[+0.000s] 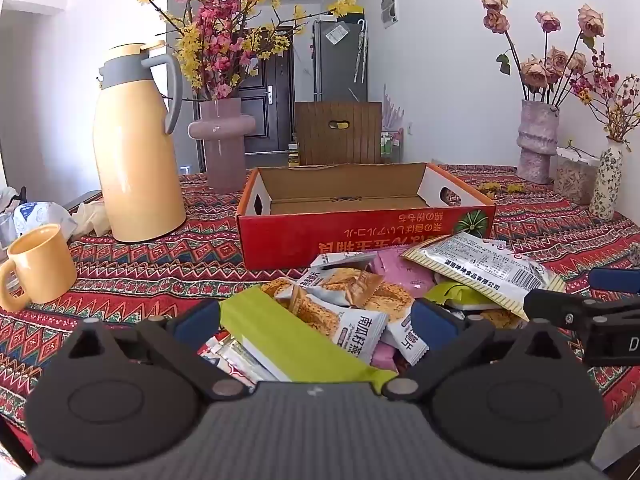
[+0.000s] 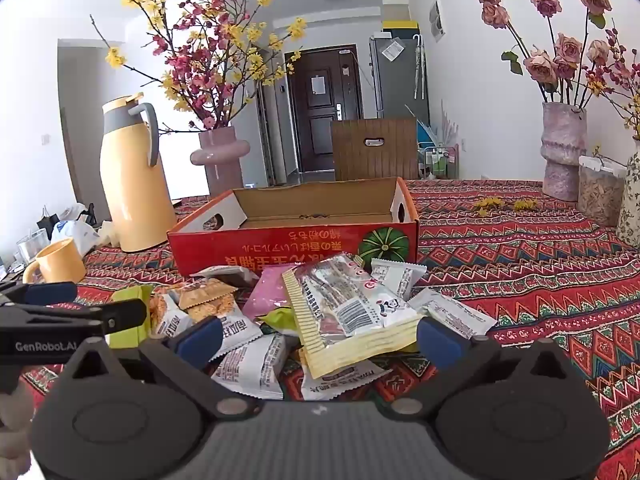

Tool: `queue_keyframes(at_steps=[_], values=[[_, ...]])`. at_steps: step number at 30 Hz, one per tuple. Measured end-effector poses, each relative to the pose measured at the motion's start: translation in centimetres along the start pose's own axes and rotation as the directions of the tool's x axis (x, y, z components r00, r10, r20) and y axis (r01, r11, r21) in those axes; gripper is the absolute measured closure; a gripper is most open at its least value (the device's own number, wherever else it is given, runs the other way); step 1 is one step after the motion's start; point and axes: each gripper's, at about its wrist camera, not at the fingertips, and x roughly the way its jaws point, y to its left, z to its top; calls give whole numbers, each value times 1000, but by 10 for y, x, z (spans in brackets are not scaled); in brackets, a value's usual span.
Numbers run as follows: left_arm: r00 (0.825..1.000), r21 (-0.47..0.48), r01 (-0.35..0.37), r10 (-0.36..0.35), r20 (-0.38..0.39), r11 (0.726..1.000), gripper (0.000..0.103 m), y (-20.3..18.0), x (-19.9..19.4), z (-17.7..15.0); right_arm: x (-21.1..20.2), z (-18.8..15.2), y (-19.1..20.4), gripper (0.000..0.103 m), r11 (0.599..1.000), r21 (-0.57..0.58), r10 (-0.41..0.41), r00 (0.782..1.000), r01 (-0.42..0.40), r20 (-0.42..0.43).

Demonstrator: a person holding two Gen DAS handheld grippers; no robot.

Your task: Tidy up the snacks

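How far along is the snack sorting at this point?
Nothing looks done: the red cardboard box shows no snacks inside. Nothing is in hand: the left claw and right claw are both open over the snack pile without gripping a packet. The whole pile is left to move.

Worktop cloth [image 1: 160, 272]: red, with multicoloured zigzag and diamond bands. Cardboard box [image 1: 360, 236]: red-orange outside with yellow lettering and a green pumpkin print at 3 o'clock; plain brown inside. Thermos jug [image 1: 136, 160]: pale yellow with grey collar and handle. Mug [image 1: 40, 268]: pale yellow. Snack packets [image 2: 320, 312]: white, pink, lime green, one cream-striped. Left tool [image 1: 316, 320] and right tool [image 2: 320, 334]: black with blue pads.
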Motion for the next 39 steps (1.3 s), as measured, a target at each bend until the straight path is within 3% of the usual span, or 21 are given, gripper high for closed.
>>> queue_keyframes(at_steps=[39], values=[[1000, -30, 8, -9, -13, 1000, 0, 7, 3, -2, 2, -1, 2, 0, 1000, -5, -2, 1000, 2, 1]])
